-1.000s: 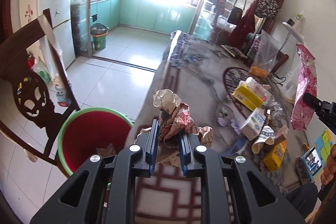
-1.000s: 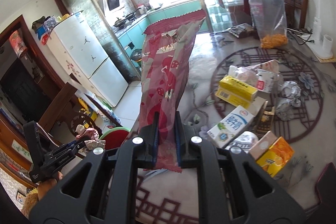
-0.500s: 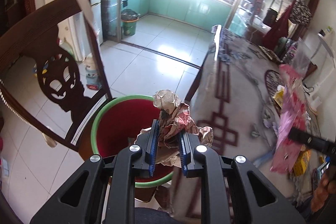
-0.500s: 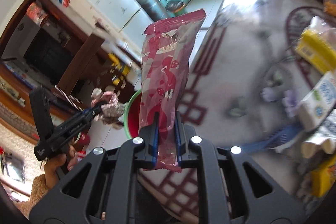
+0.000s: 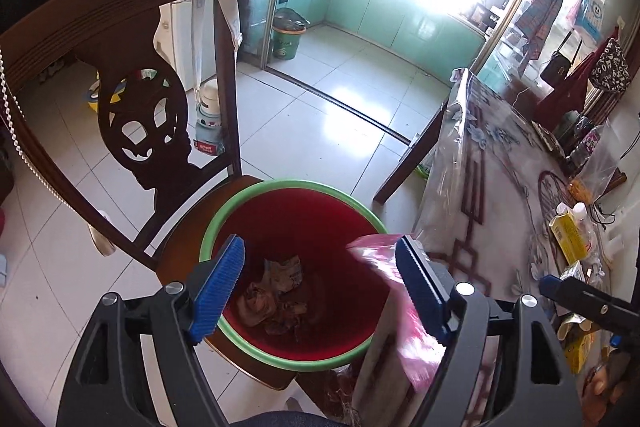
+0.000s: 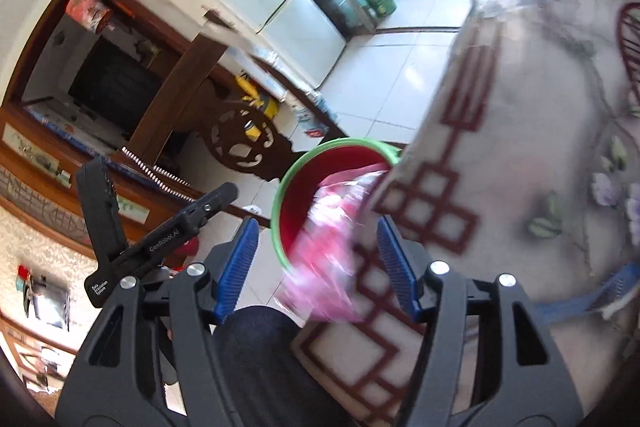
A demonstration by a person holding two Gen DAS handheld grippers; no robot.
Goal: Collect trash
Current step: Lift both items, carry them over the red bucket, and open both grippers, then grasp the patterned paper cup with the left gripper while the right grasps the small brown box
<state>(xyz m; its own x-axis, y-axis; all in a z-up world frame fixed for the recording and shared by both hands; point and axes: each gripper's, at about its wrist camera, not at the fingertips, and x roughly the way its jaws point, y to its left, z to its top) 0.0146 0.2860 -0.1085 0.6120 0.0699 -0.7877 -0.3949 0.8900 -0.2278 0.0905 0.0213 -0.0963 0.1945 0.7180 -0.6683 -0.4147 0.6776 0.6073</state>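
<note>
A red bucket with a green rim (image 5: 280, 187) stands on a wooden chair beside the table; it also shows in the right wrist view (image 6: 294, 175). My left gripper (image 5: 320, 291) is open above it, and crumpled paper (image 5: 276, 299) lies at the bucket's bottom. My right gripper (image 6: 316, 267) is open. A pink snack wrapper (image 6: 332, 247), blurred, hangs loose between its fingers at the bucket's rim, and shows in the left wrist view (image 5: 396, 299) by the table edge.
A carved dark chair back (image 5: 120, 67) rises left of the bucket. The table with a patterned cloth (image 5: 492, 211) runs along the right, with yellow boxes (image 5: 568, 235) and other packets on it. A green bin (image 5: 286, 39) stands by the kitchen door.
My left gripper opened and the crumpled paper dropped into the bucket. My right gripper opened and the pink wrapper is falling free toward the bucket.
</note>
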